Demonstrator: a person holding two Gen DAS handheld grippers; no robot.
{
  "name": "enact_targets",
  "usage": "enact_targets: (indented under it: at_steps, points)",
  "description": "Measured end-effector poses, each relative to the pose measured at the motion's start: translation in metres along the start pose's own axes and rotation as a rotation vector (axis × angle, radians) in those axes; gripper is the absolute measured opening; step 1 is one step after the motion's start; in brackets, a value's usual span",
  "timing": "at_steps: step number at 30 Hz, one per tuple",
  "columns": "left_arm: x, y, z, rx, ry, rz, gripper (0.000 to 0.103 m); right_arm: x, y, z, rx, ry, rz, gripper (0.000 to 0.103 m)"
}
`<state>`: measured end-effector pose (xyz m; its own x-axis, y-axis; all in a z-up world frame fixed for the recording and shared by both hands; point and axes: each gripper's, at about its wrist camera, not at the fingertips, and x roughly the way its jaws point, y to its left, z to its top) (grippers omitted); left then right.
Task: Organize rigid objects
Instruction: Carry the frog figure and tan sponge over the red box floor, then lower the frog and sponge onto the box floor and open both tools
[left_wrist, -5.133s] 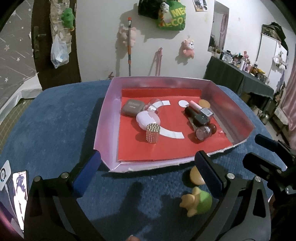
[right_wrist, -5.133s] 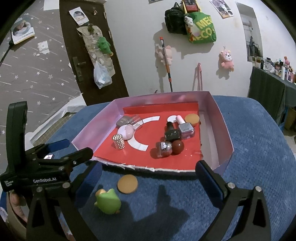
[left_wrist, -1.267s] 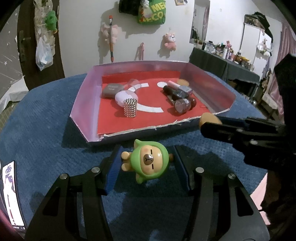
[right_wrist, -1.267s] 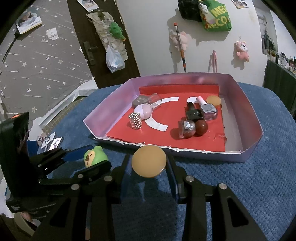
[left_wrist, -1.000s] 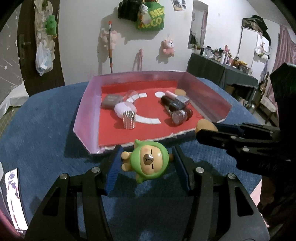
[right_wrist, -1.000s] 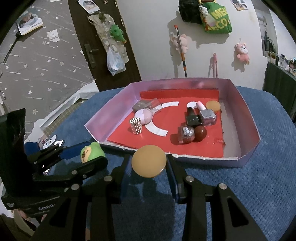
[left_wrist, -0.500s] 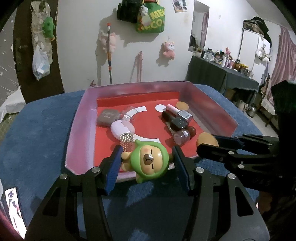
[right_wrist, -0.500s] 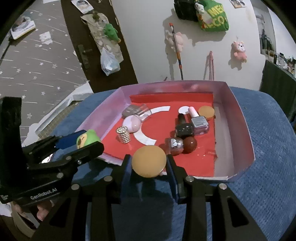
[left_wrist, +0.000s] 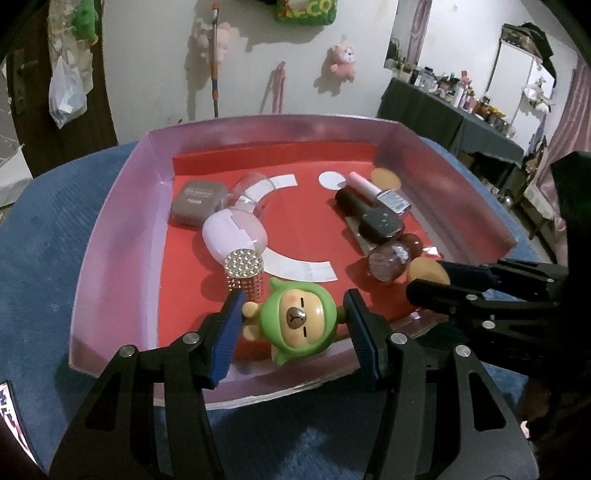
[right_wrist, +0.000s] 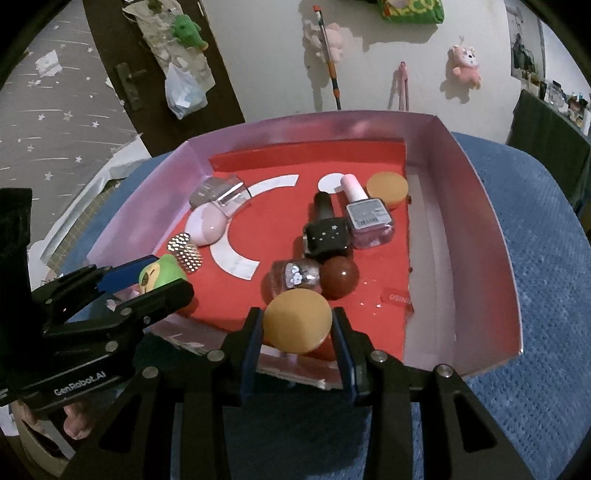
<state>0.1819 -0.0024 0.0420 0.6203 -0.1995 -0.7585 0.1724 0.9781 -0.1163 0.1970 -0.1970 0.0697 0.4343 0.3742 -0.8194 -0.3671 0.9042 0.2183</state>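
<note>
The left gripper (left_wrist: 293, 325) is clamping the green bear figurine (left_wrist: 297, 323) between its blue pads (left_wrist: 226, 338), the toy's face turned back toward the wrist camera. It is hanging over the near edge of the pink tray (left_wrist: 110, 266), just in front of the studded silver cylinder (left_wrist: 245, 271). The right gripper (right_wrist: 297, 332) is gripping the round tan disc (right_wrist: 297, 319) by its sides, over the tray's near red floor, just short of the glittery bottle (right_wrist: 295, 278) and brown ball (right_wrist: 339, 277). Farther in, the black star bottle (right_wrist: 325, 230) and the pink-capped bottle (right_wrist: 365, 216) are lying side by side, with a second tan disc (right_wrist: 387, 188) beyond them.
</note>
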Motion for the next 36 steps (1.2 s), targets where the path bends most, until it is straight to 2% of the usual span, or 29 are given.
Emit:
enact_targets:
  at_steps: [4,18,36]
  points:
    - [0.010,0.002,0.001,-0.008,0.021,-0.003,0.053,0.003,0.001,0.004,-0.009,-0.001,-0.018,0.040]
    - [0.011,0.001,0.004,-0.011,0.016,-0.014,0.053,0.015,0.008,0.009,-0.051,0.028,-0.096,0.040]
    - [0.010,0.002,0.003,-0.010,0.023,-0.003,0.053,0.015,0.006,0.010,-0.049,0.019,-0.095,0.040]
